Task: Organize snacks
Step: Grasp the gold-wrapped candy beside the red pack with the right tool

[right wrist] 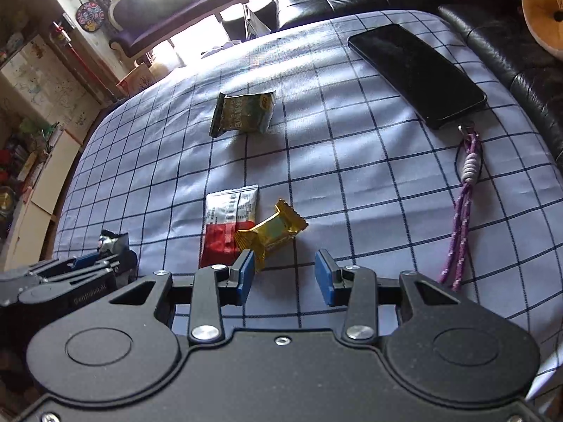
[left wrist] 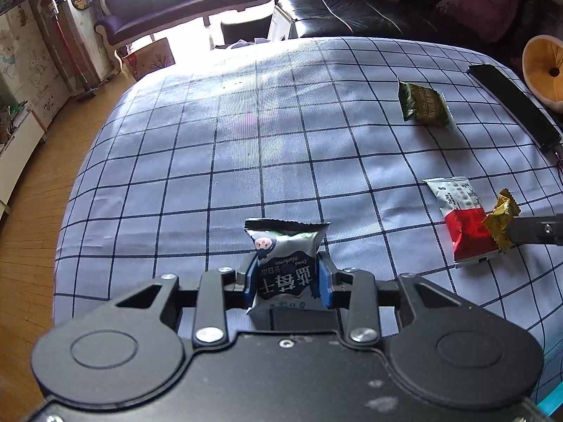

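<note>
My left gripper [left wrist: 285, 263] is shut on a grey-and-black dried blueberry packet [left wrist: 283, 263], held upright above the checked cloth. It also shows at the left of the right wrist view [right wrist: 112, 244]. My right gripper [right wrist: 284, 263] is open and empty, just behind a gold candy wrapper [right wrist: 272, 230] that touches its left pad and lies partly on a red-and-white packet [right wrist: 228, 223]. The gold candy [left wrist: 499, 219] and the red-and-white packet [left wrist: 461, 218] show at the right of the left wrist view. A green packet [right wrist: 242, 112] [left wrist: 424, 103] lies farther back.
The table wears a blue checked cloth [right wrist: 352, 183]. A black phone [right wrist: 418, 70] with a purple braided strap [right wrist: 461, 207] lies at the right. A black leather sofa [left wrist: 352, 14] stands behind the table, and the wooden floor [left wrist: 42, 183] drops off at the left.
</note>
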Demonstrator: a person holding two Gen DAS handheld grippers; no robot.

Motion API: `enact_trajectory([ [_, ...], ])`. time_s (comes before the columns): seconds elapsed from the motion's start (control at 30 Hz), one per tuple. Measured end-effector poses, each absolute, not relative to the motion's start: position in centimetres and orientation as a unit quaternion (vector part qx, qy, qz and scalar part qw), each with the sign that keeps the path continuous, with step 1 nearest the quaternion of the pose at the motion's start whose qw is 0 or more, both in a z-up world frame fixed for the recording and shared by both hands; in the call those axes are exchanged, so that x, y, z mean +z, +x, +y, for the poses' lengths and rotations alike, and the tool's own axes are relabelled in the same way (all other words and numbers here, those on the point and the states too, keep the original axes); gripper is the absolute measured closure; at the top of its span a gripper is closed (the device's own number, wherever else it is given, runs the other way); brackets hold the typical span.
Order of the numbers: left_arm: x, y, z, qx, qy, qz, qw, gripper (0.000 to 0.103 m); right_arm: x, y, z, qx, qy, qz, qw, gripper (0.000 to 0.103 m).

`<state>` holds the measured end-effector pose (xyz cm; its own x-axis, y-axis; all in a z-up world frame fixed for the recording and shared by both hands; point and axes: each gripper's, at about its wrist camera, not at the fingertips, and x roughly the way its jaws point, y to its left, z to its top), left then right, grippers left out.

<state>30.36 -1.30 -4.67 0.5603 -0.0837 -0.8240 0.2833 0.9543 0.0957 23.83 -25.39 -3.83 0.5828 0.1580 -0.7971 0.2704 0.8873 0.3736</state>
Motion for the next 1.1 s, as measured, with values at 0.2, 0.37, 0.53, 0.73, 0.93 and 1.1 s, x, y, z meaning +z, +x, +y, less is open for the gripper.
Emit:
enact_trajectory([
  [0.2,-4.7,30.5,-1.4,-0.105,0.106,0.456,0.877,0.066,-4.7,26.1,-25.9,-0.058,0.292,0.457,0.838,0.052],
  [0.37,-4.7,30.3,-1.5,-0.101,0.108,0.453,0.879,0.066,-4.4,27.4,-25.0,-0.069,0.273,0.452,0.846,0.052],
  [0.53,-4.7,30.2,-1.8,-0.097,0.111,0.451,0.88,0.066,-4.4,28.7,-24.1,-0.077,0.239,0.453,0.855,0.052],
  [0.73,-4.7,30.2,-1.7,-0.097,0.111,0.451,0.88,0.066,-4.4,29.1,-23.6,-0.074,0.209,0.452,0.864,0.053],
  [0.93,-4.5,30.2,-1.5,-0.1,0.1,0.454,0.88,0.07,-4.5,28.1,-23.7,-0.072,0.177,0.439,0.878,0.072],
  [1.1,-3.7,30.3,-0.9,-0.095,0.08,0.464,0.877,0.071,-3.9,26.3,-24.3,-0.07,0.171,0.433,0.882,0.072],
])
